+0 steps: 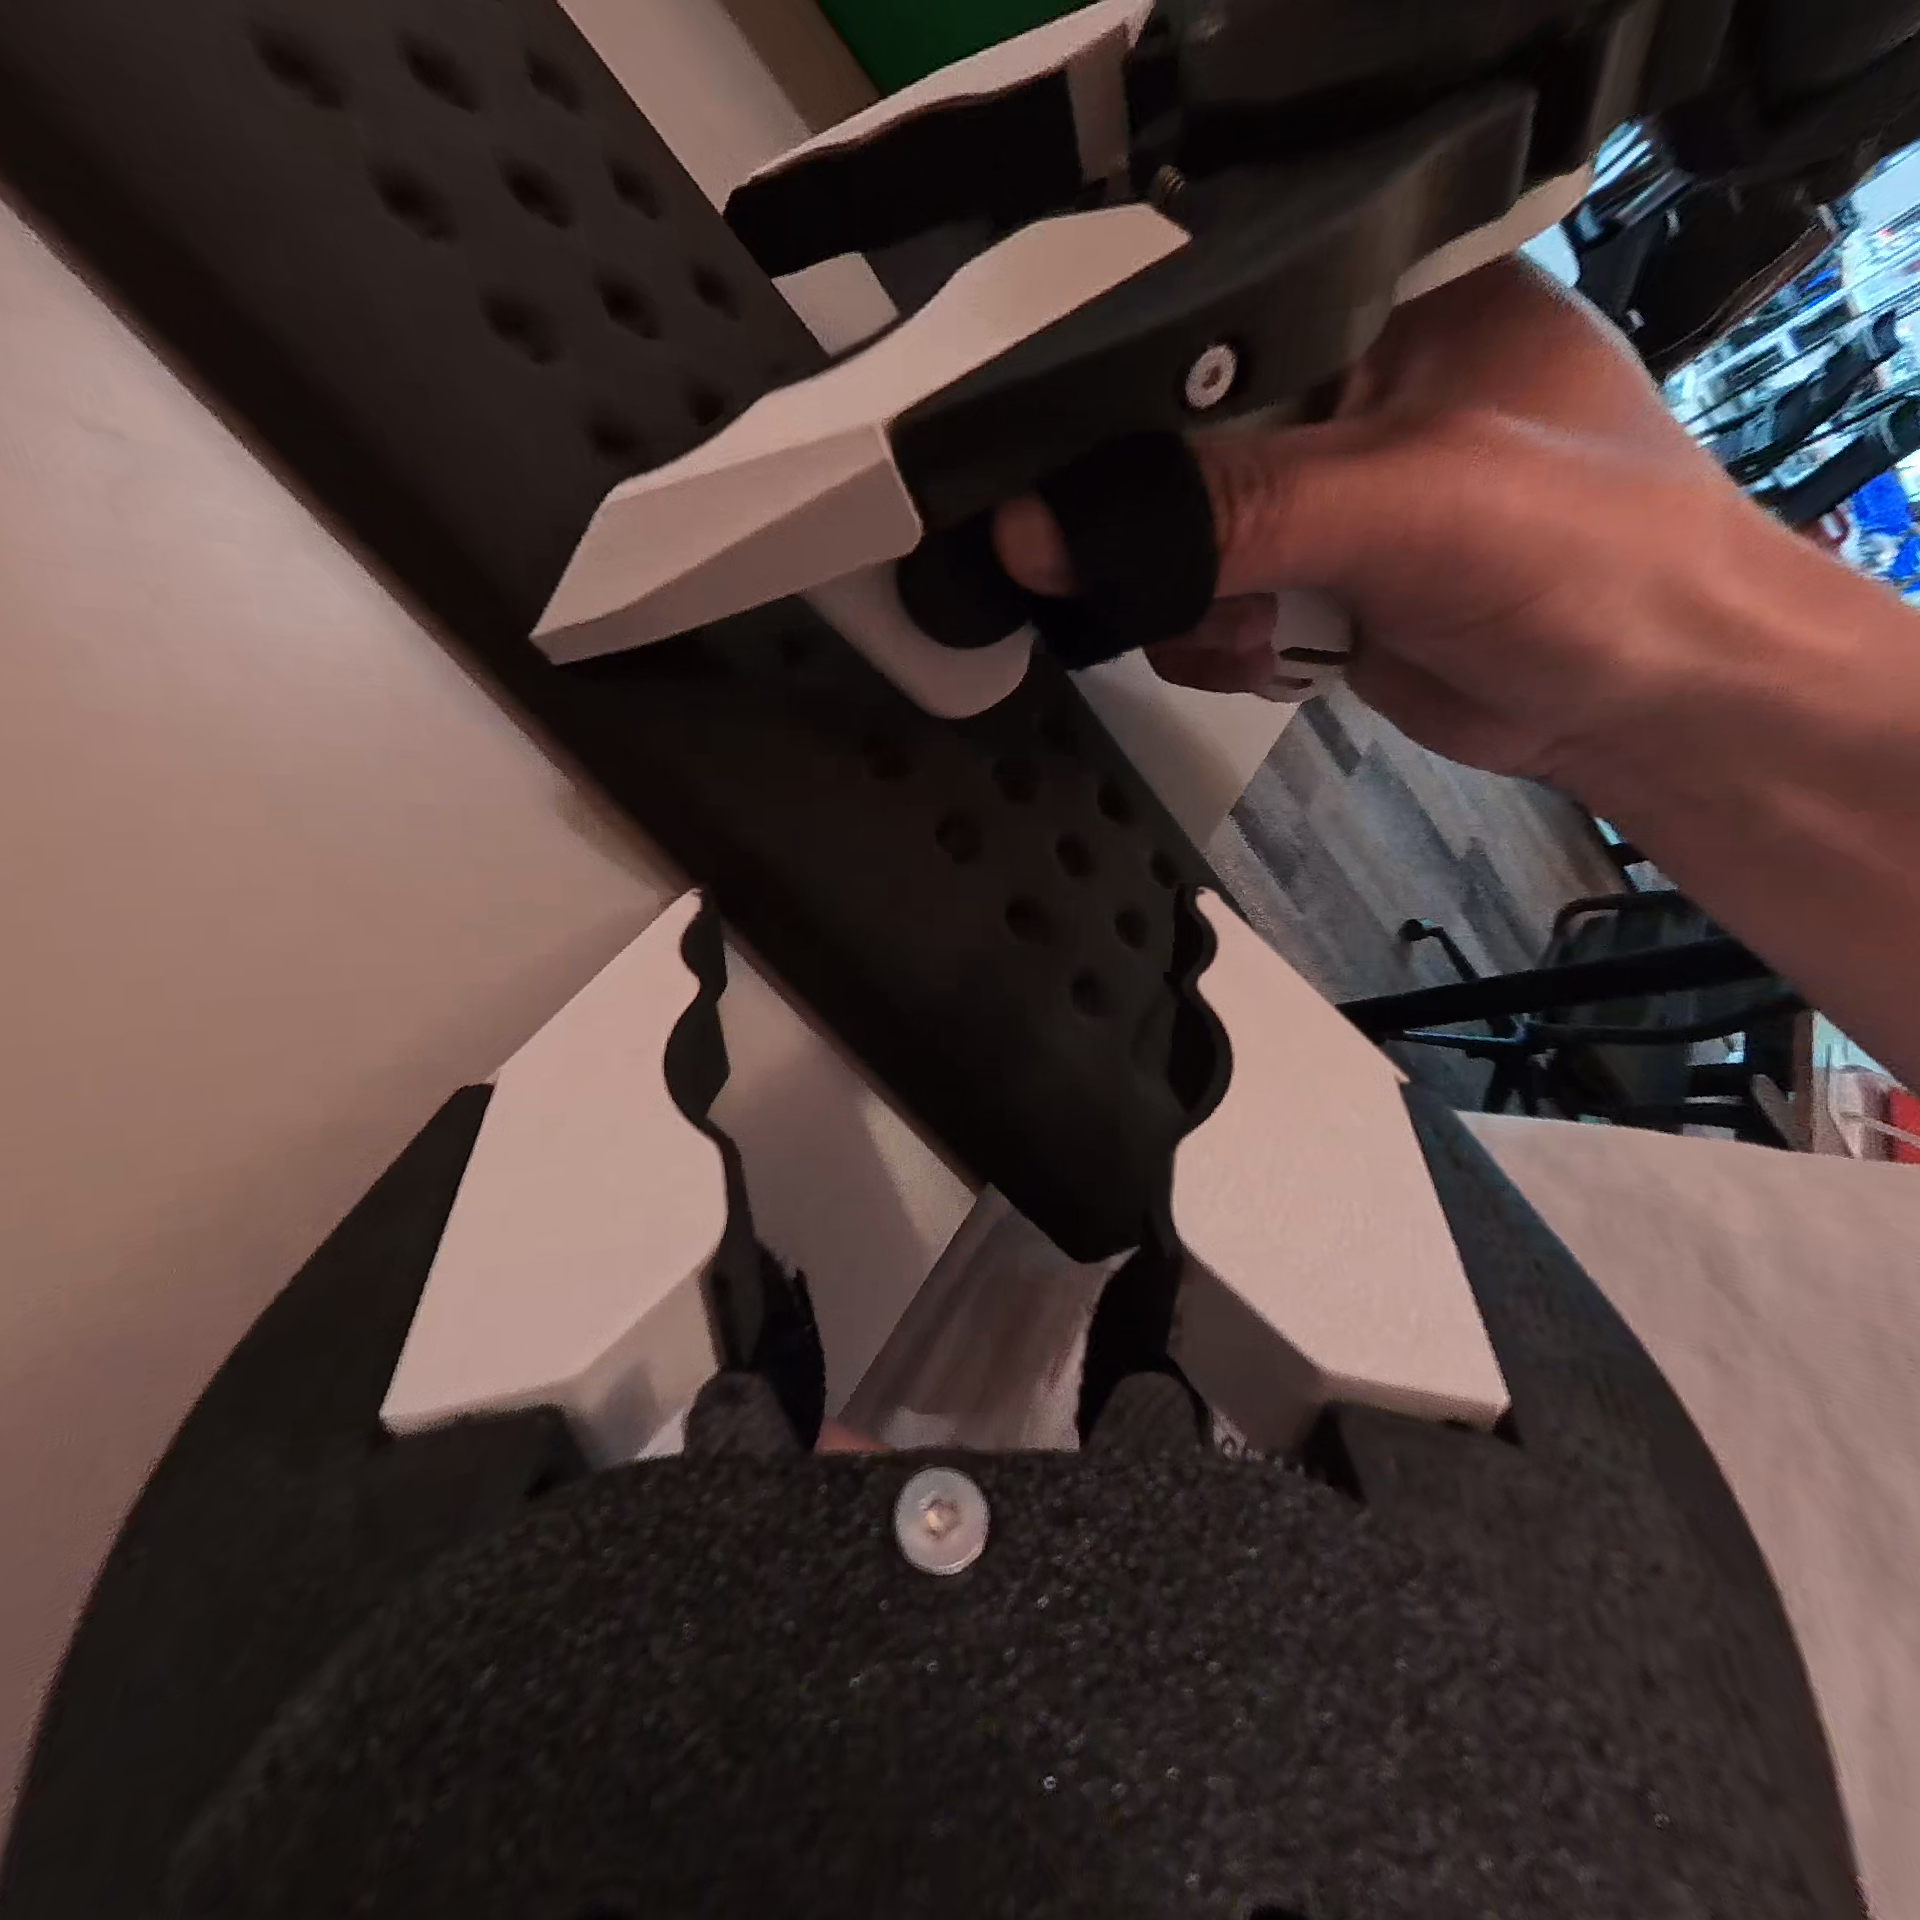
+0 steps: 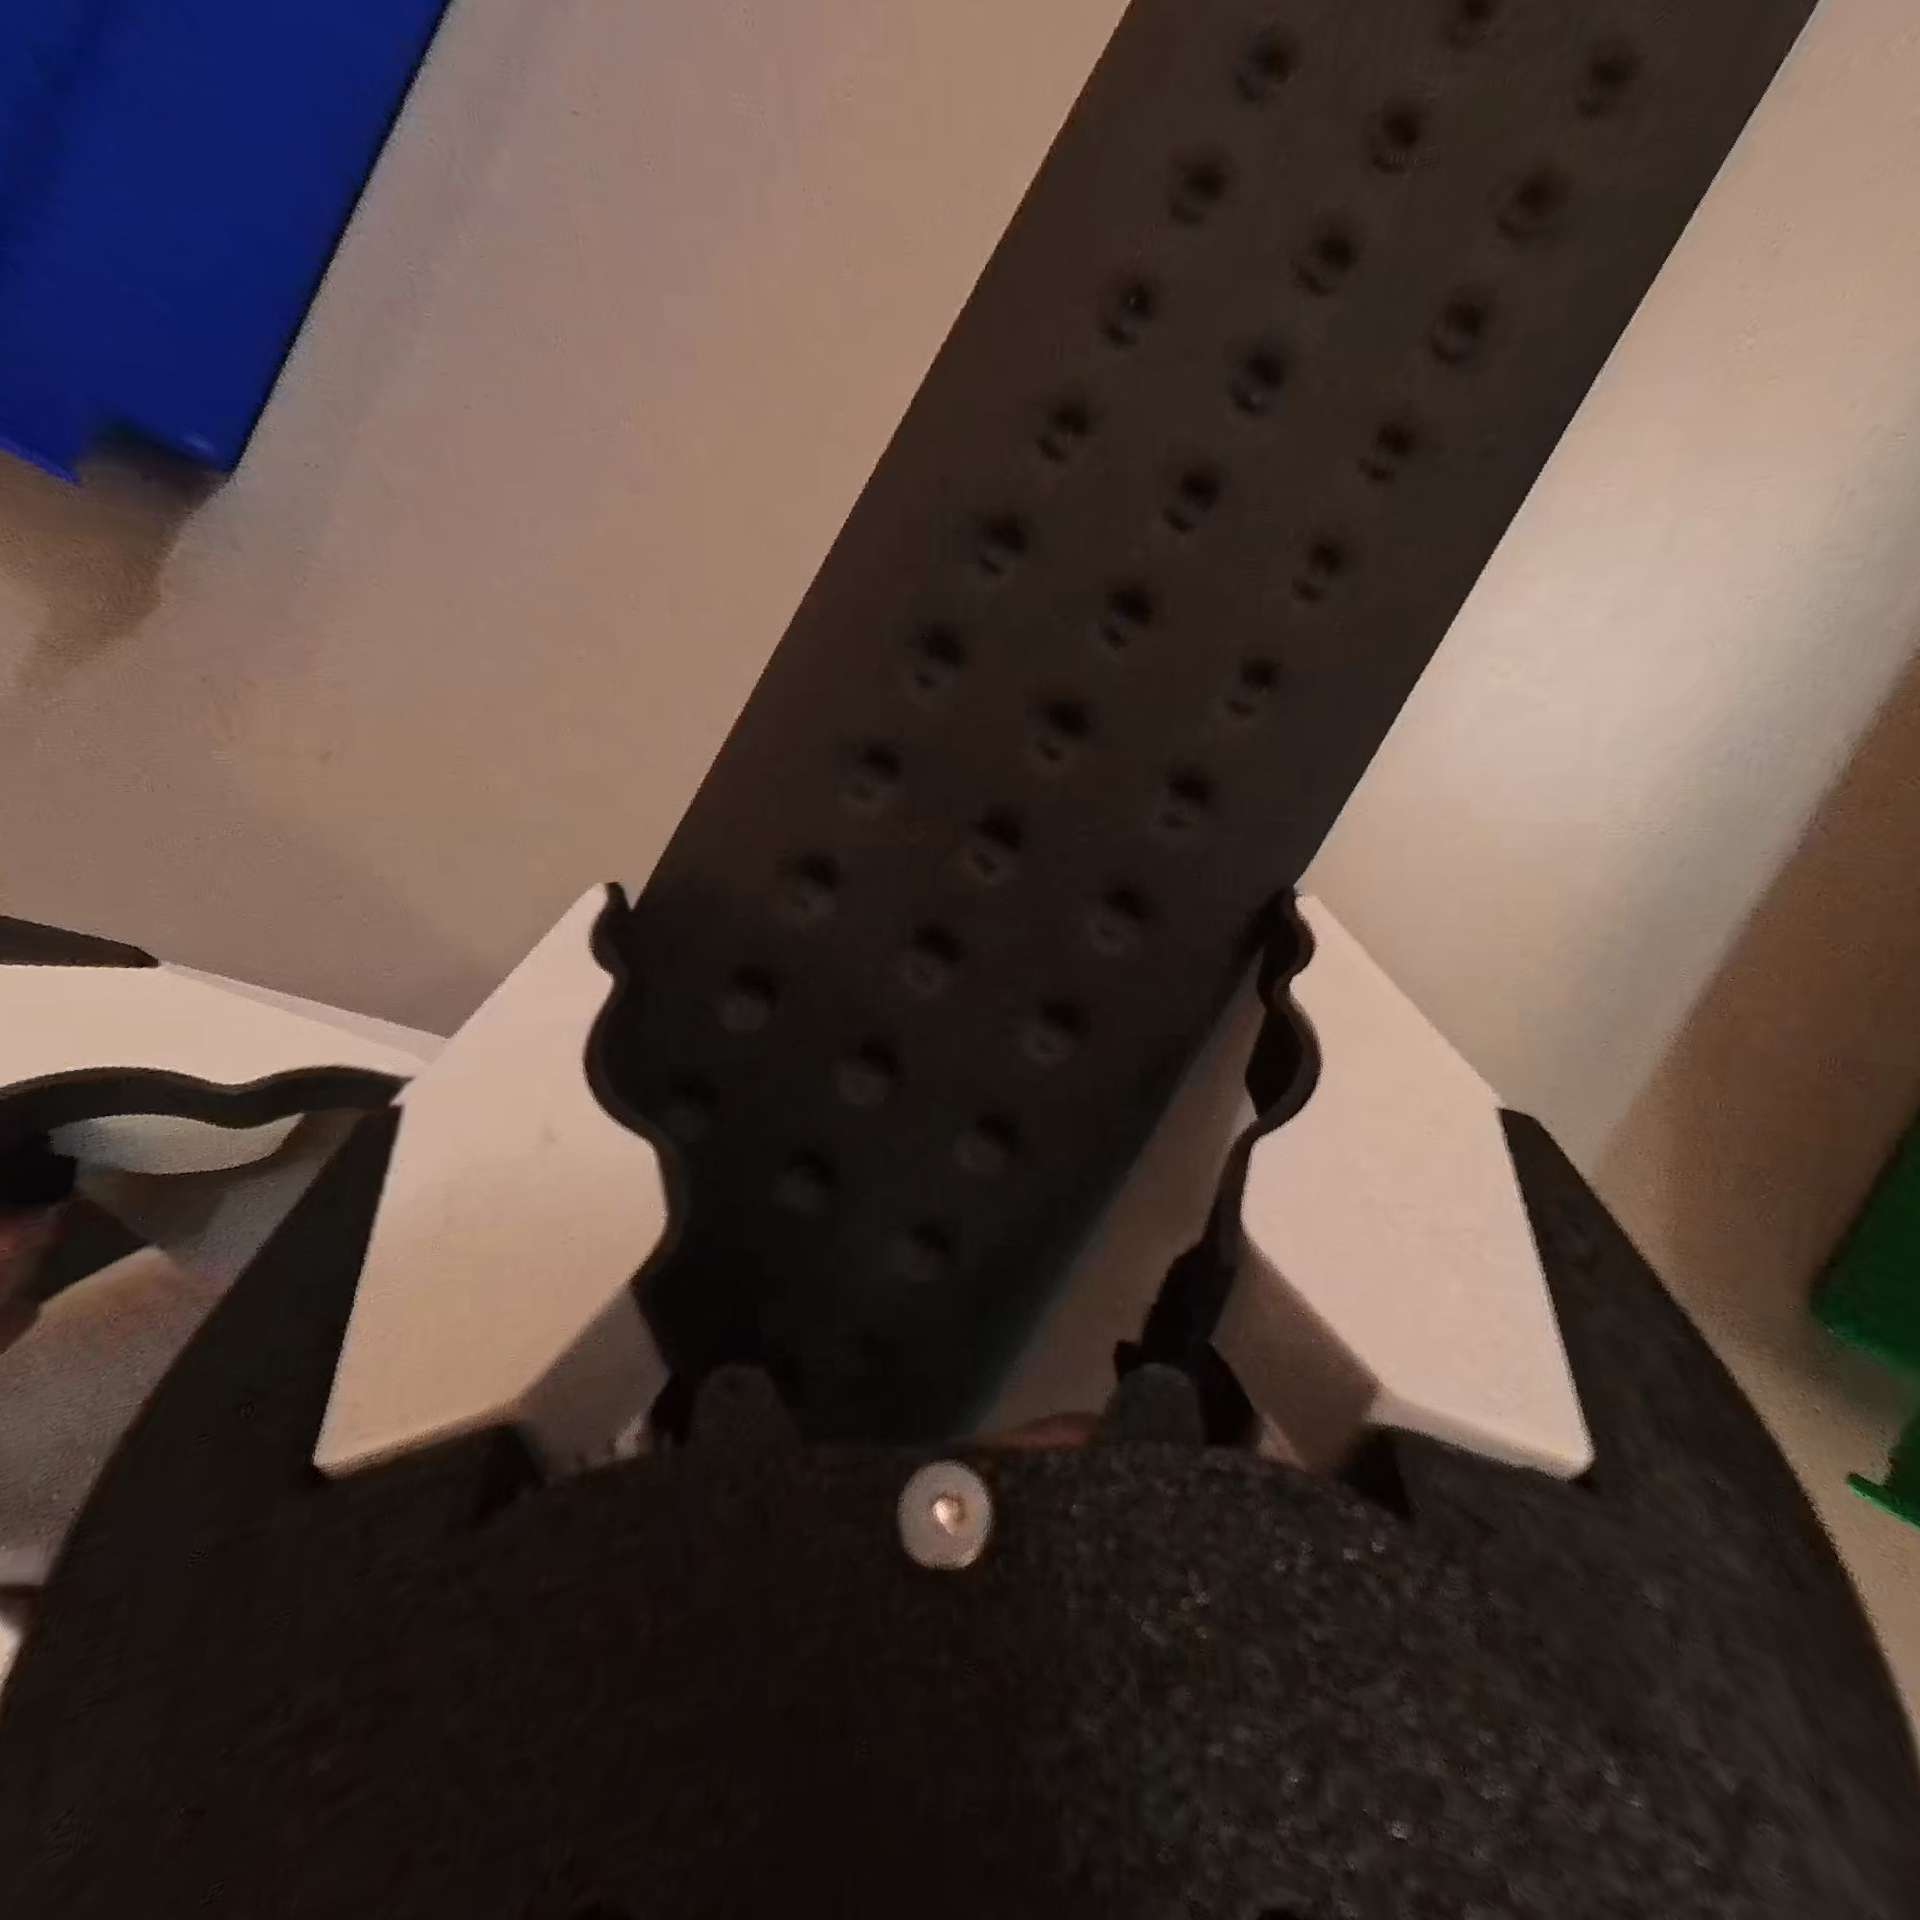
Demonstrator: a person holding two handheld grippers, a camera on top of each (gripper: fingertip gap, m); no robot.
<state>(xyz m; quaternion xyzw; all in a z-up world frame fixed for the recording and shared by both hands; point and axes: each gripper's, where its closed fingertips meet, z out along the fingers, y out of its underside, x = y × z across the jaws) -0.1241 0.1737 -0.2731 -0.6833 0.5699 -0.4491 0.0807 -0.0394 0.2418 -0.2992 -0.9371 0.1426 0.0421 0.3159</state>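
A long black strip (image 1: 914, 883) with rows of round holes lies slantwise over a white table (image 1: 208, 727). Its rounded end sits between the jaws of my left gripper (image 1: 951, 1039). It rests against the right pad, and a gap of table shows at the left pad. My right gripper (image 2: 951, 1039) has both pads against the edges of the strip (image 2: 1039, 727), which runs up to the top right. In the left wrist view a hand (image 1: 1455, 540) holds the right gripper (image 1: 748, 343) astride the strip farther up.
A shiny silver piece (image 1: 956, 1351) lies under the strip's end. A blue object (image 2: 156, 208) sits at the top left and a green one (image 2: 1881, 1330) at the right edge. The left gripper shows at the left edge (image 2: 156, 1112). Black chairs (image 1: 1610, 997) stand beyond the table.
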